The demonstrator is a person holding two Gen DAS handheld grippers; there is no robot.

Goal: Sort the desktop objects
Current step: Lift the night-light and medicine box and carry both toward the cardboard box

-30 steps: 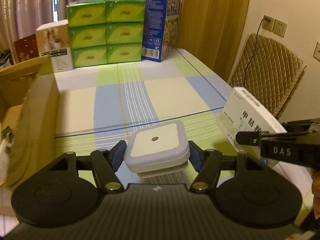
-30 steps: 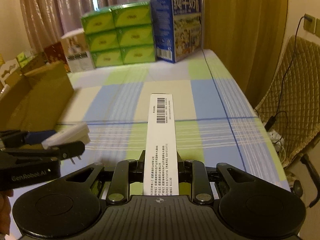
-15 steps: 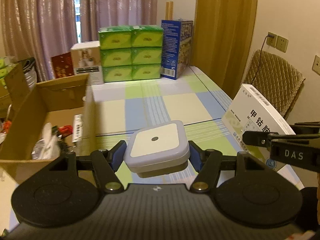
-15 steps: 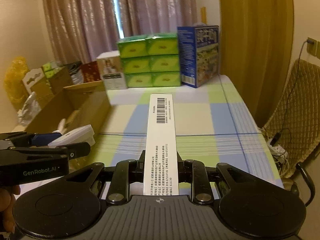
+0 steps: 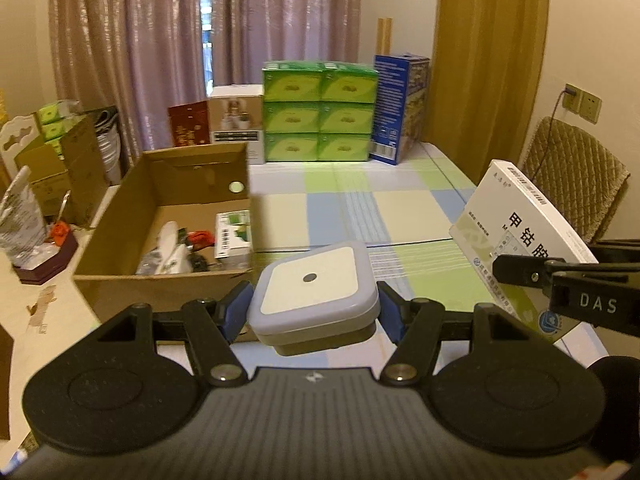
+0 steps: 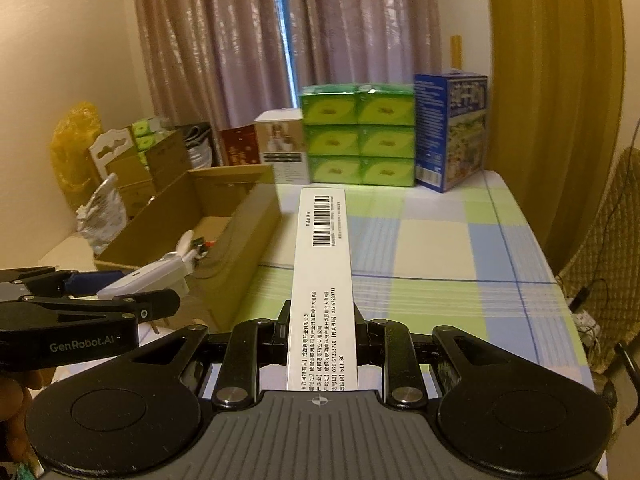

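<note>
Square white night-light plug clamped between the blue-padded fingers of the left gripper, carried in the air above the near edge of the desk, beside the cardboard box. Long white medicine carton pinched on its narrow sides by the nearly closed fingers of the right gripper, likewise held off the desk, barcode end pointing away. Compared with a second ago: both tools higher and drawn back, more of the room in sight, curtains and window gap now filling the top, the cardboard box seen into from above rather than as a side wall. Open-topped, that box, holding a white plastic item, something red, a small green-and-white packet against the right wall, and dark bits too small to name. At the desk's far end, six green tissue packs stacked two across and three high, a blue carton to their right, a white box with a picture to their left. Readable: "DAS" on the right gripper's side in the left view, "GenRobot.AI" on the left gripper's side in the right view, digits "611130" and Chinese print on the carton.
</note>
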